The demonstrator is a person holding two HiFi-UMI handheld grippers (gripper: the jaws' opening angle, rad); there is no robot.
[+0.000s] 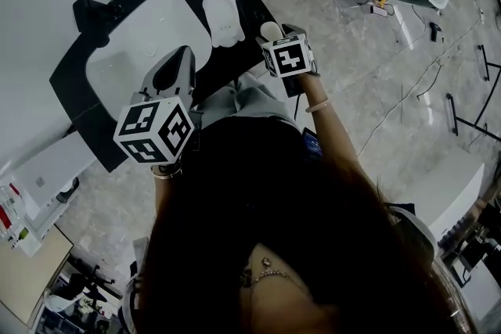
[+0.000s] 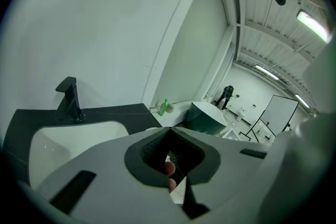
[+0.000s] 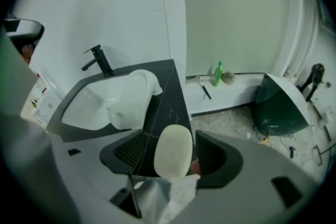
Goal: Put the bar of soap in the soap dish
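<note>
Black tap (image 3: 98,60) behind a white sink (image 3: 89,107), both in a dark counter (image 3: 169,93). Green bottle (image 3: 217,74) on a low white ledge (image 3: 236,91) by the wall — off to the right. Thin cables (image 1: 403,102) on the grey floor (image 1: 344,35).

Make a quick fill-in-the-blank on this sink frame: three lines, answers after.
1. The faucet behind the sink is ___.
2. The bar of soap sits between the open jaws of the tongs in the person's ___ hand.
3. The soap dish beside the sink is ___ in colour.
Answers: black; right; white.
</note>
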